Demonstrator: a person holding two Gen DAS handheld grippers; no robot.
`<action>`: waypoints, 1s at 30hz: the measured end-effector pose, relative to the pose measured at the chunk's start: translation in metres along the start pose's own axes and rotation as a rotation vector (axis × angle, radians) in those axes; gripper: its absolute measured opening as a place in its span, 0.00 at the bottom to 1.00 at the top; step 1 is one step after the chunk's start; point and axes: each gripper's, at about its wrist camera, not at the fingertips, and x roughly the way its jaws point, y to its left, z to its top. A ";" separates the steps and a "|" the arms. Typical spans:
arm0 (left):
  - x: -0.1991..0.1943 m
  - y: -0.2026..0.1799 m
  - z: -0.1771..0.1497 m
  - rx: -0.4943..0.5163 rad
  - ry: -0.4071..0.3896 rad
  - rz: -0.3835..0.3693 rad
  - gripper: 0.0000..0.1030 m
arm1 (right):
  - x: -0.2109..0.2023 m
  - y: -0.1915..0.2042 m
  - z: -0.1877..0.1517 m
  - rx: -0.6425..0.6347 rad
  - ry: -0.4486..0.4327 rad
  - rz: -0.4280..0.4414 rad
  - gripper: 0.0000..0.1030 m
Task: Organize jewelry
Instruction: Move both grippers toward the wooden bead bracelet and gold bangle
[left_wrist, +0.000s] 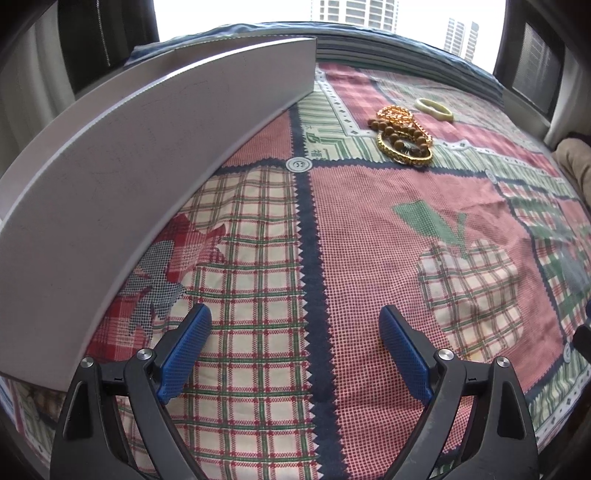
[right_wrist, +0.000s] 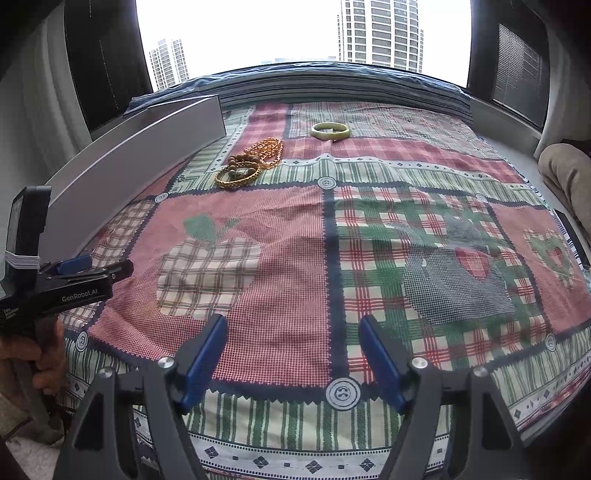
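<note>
Both blue-padded grippers, left (left_wrist: 295, 354) and right (right_wrist: 293, 356), stand wide open, empty. Tangled pile of gold bangle, gold chain and brown wooden beads (left_wrist: 402, 134) lies at one o'clock, pale jade bangle (left_wrist: 434, 108) beyond. Risk: gripping one snagged piece drags the rest.

"GenRobot.AI" is showing in white letters on the black body of the left claw (right_wrist: 83, 267); smaller lettering beside it is staying unreadable.

Both wrist views slant down, close above the patchwork cloth (left_wrist: 332, 240); shared.
</note>
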 end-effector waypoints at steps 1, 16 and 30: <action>0.001 0.000 -0.001 0.001 0.001 0.001 0.90 | 0.000 0.001 0.000 -0.001 0.002 0.002 0.73; 0.002 0.003 -0.004 -0.001 -0.020 0.000 0.95 | 0.005 0.007 -0.004 -0.003 0.021 0.020 0.73; -0.022 0.007 0.007 -0.048 -0.019 -0.057 0.95 | 0.006 0.000 -0.006 0.015 0.023 0.025 0.73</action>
